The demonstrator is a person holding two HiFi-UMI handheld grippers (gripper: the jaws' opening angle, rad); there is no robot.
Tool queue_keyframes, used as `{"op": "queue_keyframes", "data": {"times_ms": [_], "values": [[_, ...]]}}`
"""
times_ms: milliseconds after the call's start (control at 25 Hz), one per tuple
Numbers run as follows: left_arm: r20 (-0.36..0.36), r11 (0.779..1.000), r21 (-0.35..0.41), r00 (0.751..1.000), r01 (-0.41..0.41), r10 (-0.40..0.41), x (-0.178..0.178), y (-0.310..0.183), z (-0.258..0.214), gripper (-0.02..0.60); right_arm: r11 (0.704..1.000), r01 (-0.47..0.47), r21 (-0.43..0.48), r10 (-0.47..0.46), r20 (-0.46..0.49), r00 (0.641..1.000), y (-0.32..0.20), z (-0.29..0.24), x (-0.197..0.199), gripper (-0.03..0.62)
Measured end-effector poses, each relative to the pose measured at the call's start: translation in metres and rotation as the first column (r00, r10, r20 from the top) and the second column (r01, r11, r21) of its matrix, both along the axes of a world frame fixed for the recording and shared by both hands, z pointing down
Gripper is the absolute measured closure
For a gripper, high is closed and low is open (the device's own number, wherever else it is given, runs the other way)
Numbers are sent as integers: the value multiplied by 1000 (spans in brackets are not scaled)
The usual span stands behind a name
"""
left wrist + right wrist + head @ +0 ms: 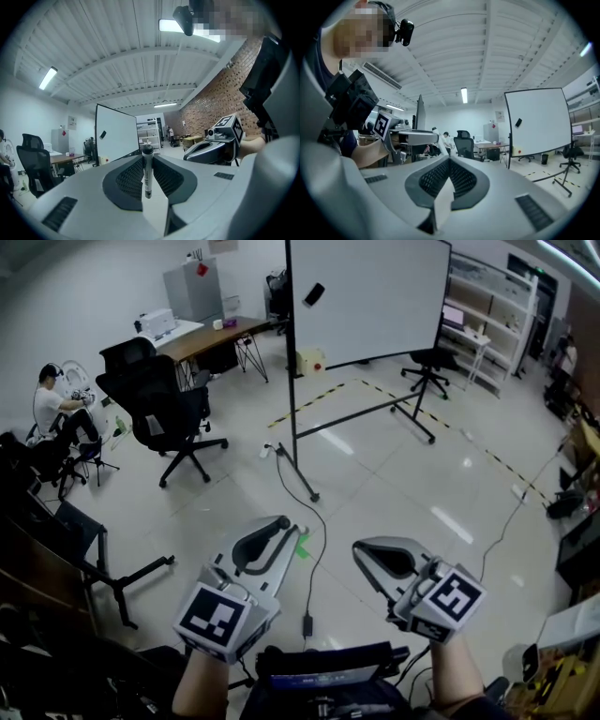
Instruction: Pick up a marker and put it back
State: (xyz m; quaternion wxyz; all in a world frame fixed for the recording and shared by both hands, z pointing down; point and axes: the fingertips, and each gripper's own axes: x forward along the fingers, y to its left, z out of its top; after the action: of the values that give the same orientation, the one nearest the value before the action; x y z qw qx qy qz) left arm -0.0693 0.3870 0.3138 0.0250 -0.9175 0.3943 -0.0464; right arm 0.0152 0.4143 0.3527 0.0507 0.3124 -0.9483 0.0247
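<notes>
My left claw [148,158] was clamped on the marker [147,180]. I had it standing upright between the ribbed pads, dark cap on top. My right claw [449,161] was pinched shut with nothing in it. In the head view both claws hung side by side above the tiled floor [394,484], with the whiteboard [366,296] well ahead of them.
</notes>
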Motion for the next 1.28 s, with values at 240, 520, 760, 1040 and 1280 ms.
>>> {"op": "queue_keyframes", "data": {"times_ms": [240,520,760,1040,1280], "values": [[-24,1000,18,1000,-13,14,16,10,-5,518,1000,13,6,-13,2,1000,9,2,13,582],[-2,1000,10,1000,-9,9,20,21,1,518,1000,23,-12,-23,17,1000,17,12,18,582],[6,1000,-1,1000,5,-5,5,20,4,518,997,37,-65,-38,-3,999,16,22,4,582],[-20,1000,-2,1000,5,-5,-41,-2,4,518,998,32,-49,-33,-26,999,-6,17,-39,582],[-39,999,-1,999,-37,37,-71,-19,6,518,1000,-7,-16,6,-39,999,-22,13,-71,582]]}}
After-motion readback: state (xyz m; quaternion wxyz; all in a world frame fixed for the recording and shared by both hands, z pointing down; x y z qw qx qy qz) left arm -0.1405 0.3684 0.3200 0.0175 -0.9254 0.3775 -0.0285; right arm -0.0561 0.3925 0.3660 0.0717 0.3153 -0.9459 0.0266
